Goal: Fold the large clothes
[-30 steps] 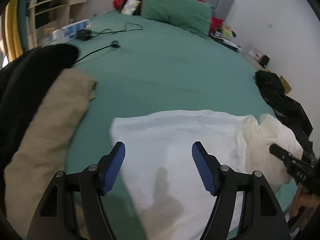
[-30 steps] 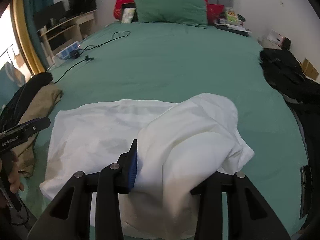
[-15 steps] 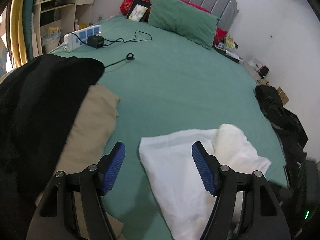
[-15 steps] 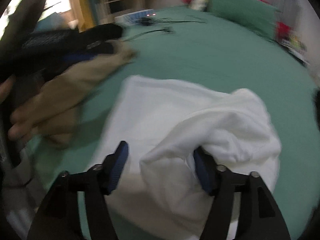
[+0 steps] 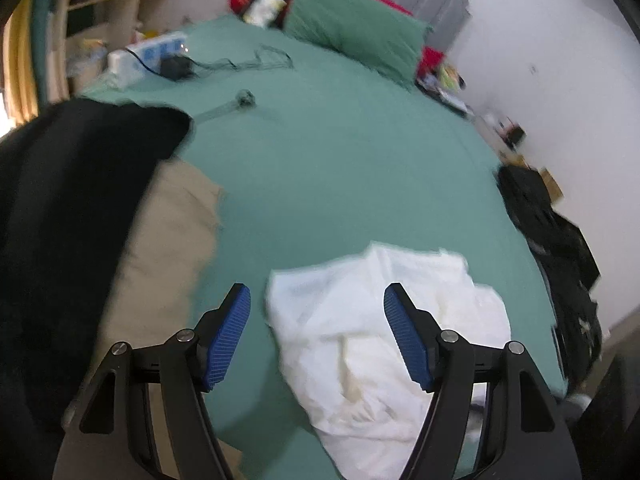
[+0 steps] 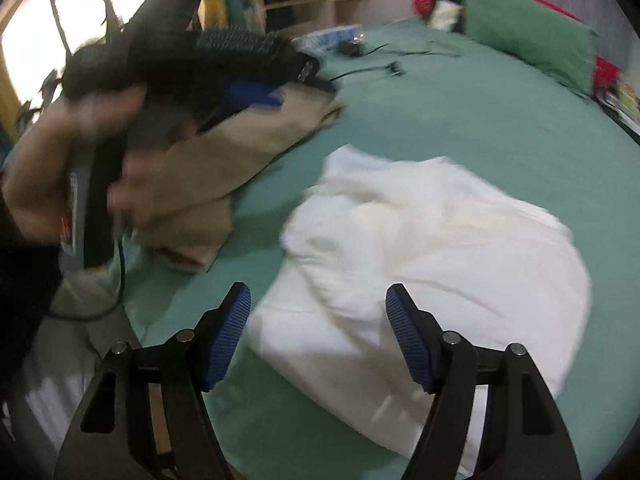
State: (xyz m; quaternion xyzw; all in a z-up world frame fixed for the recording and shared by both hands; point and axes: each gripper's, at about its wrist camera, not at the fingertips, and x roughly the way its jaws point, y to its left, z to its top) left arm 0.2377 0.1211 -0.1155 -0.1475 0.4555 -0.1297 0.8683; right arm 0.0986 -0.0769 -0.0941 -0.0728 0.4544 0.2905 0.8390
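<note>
A white garment [image 5: 372, 332] lies bunched and partly folded on the green bed [image 5: 340, 160], near its front edge. My left gripper [image 5: 316, 334] hovers open over the garment's left part, nothing pressed between its blue pads. In the right wrist view the same white garment [image 6: 432, 248] spreads ahead of my right gripper [image 6: 318, 336], which is open above its near edge and grips nothing. A hand [image 6: 60, 156] holding the left gripper shows blurred at the upper left of that view.
A folded beige garment [image 5: 160, 256] and a black one [image 5: 64, 208] lie at the bed's left side. More black clothing [image 5: 560, 248] sits at the right edge. A power strip [image 5: 148, 54] with cables and a green pillow [image 5: 352, 28] are at the far end.
The right gripper has let go of the white fold, which now lies dropped over the garment, and has swung left. The left gripper drew back to the left.
</note>
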